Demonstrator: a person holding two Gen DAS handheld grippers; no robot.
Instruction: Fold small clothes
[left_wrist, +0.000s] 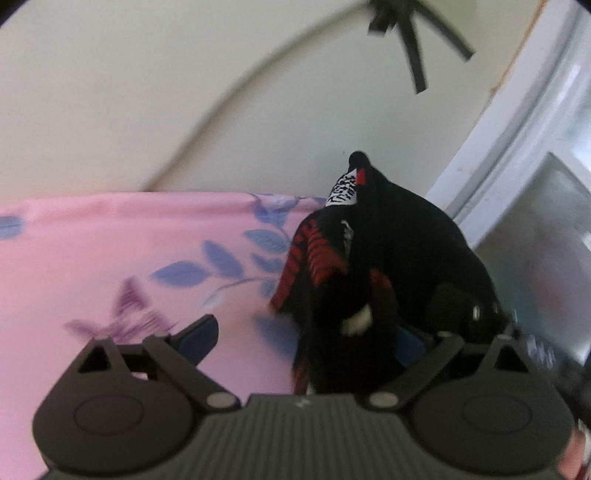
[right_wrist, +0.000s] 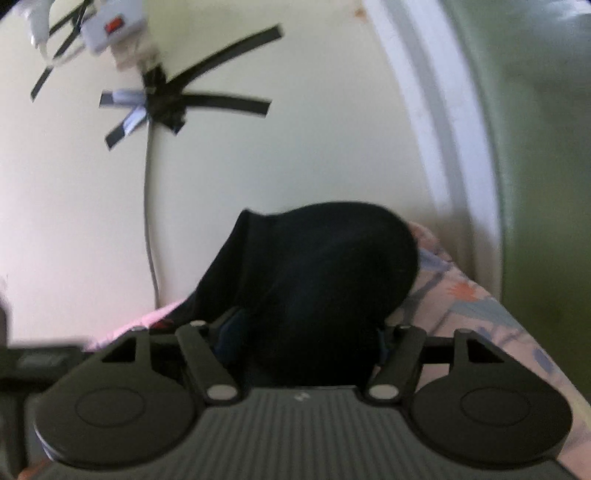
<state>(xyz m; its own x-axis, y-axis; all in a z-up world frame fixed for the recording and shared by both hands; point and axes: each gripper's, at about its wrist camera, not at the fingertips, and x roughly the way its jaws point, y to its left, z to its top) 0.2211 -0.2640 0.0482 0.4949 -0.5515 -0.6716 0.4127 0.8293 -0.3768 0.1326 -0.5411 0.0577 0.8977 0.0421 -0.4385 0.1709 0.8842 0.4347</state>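
Currently the black garment with red-striped trim and a white label (left_wrist: 373, 258) sits bunched in a heap on the pink floral bedsheet (left_wrist: 110, 251) near the wall, so folding has not begun. Left gripper (left_wrist: 306, 339) and right gripper (right_wrist: 306, 332) stand wide, cloth between the jaws; whether either grips it cannot be told. Next, judge for a hem to spread flat.

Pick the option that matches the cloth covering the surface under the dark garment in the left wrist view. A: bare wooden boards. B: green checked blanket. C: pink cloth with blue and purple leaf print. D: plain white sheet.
C: the pink cloth under the black and red garment carries blue and purple leaf shapes.
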